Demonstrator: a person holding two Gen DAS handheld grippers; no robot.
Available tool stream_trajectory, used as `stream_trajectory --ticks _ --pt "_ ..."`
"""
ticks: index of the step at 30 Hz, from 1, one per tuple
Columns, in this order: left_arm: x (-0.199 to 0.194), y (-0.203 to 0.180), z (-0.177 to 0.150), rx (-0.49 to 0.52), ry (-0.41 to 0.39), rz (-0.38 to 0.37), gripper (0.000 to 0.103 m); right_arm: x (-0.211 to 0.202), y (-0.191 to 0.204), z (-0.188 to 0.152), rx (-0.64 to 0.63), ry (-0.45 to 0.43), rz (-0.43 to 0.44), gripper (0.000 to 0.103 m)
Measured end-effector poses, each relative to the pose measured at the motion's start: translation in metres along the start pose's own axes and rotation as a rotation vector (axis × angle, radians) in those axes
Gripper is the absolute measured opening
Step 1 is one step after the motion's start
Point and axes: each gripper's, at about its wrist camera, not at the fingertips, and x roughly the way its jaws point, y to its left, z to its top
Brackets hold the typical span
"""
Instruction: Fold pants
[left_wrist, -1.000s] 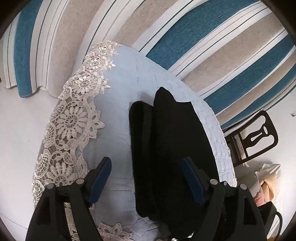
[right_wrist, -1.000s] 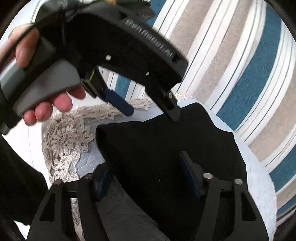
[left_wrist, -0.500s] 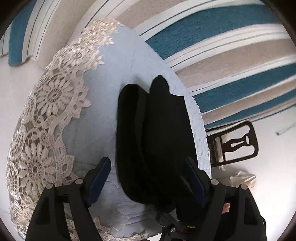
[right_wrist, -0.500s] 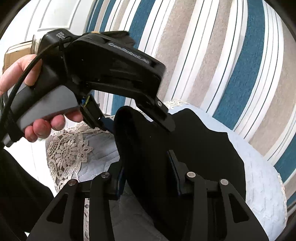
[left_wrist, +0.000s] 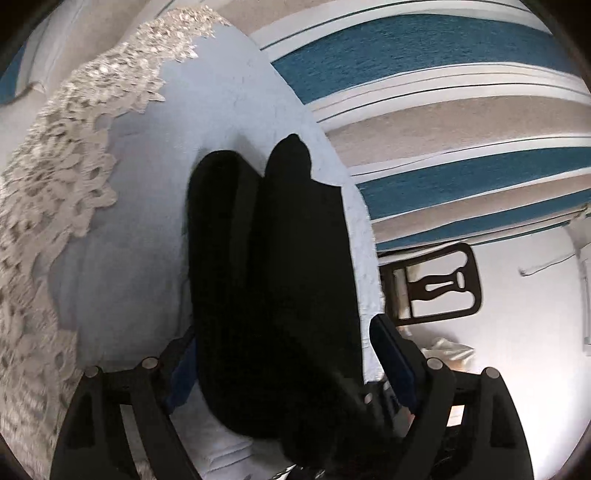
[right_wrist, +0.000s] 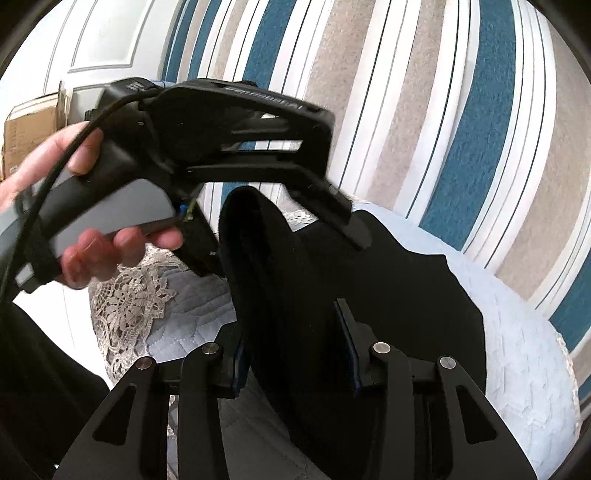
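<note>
- Pants (right_wrist: 295, 314): black, lying along a light blue quilted table cover (right_wrist: 517, 350) with lace trim (right_wrist: 125, 295); the near end is lifted in a bunched fold.
- Right gripper (right_wrist: 291, 354): jaws clamped on that raised fold, cloth filling the gap from pad to pad. In the earlier views they stood wider with the cloth loose between them; they have since shut to a steady grip.
- Left gripper (left_wrist: 291, 354): jaws wide apart and opening, straddling the near end of the pants (left_wrist: 273, 295). Cloth sits between the blue pads (left_wrist: 388, 354) but I see no pinch. The right wrist view shows it above the fold, a person's hand (right_wrist: 74, 229) around its grey handle.
- Judgement on the step: the right holds one corner, so the left should take the matching corner of the same edge, through all layers, before any lift. Grab deep, not at the hem tip; the fabric looks thick and soft and could slip.
- Judgement: carry both corners level toward the far end, so the fold lands square and the two legs stay stacked.
- Change from a second ago: the left wrist has rolled and dropped, the pants now running straight between its jaws instead of off to the right.
- Far side: striped curtain (left_wrist: 461, 92) behind the table, dark chair (left_wrist: 436, 284) at right, cardboard box (right_wrist: 29, 133) by the door. Nothing is in the fold path.
</note>
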Motion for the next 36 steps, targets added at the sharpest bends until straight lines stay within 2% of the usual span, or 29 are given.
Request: stream_trajectory --ticks 3,7,11,14,17,19,21,24,26,30,36 --pt "0.009 -0.001 0.006 0.012 0.038 -0.002 0.086 0.001 -0.002 -0.001 0.016 0.008 0.026 0.041" --pt "0.016 -0.013 0.006 0.074 0.045 0.059 0.085 -0.005 -0.01 0.0 0.059 0.022 0.1 0.041" --pt "0.022 -0.021 0.001 0.159 0.064 0.188 0.069 -0.016 -0.034 0.001 0.165 0.048 0.217 0.041" --pt "0.026 -0.026 -0.002 0.193 0.064 0.248 0.06 -0.029 -0.05 -0.002 0.188 0.077 0.274 0.041" --pt "0.026 -0.03 -0.006 0.233 0.057 0.292 0.057 -0.046 -0.071 -0.006 0.233 0.108 0.354 0.042" --pt "0.026 -0.033 -0.008 0.261 0.054 0.317 0.056 -0.055 -0.088 -0.009 0.275 0.108 0.357 0.049" --pt "0.028 -0.038 -0.011 0.291 0.05 0.341 0.056 -0.058 -0.119 -0.017 0.403 0.103 0.362 0.051" --pt "0.031 -0.039 -0.011 0.291 0.049 0.348 0.056 -0.049 -0.163 -0.04 0.62 0.145 0.336 0.061" --pt "0.032 -0.039 -0.01 0.284 0.05 0.344 0.056 -0.034 -0.181 -0.053 0.717 0.21 0.308 0.061" --pt "0.032 -0.041 -0.01 0.294 0.044 0.358 0.056 -0.011 -0.203 -0.075 0.906 0.226 0.41 0.061" --pt "0.034 -0.04 -0.01 0.297 0.043 0.362 0.057 0.014 -0.207 -0.064 0.926 0.221 0.509 0.061"
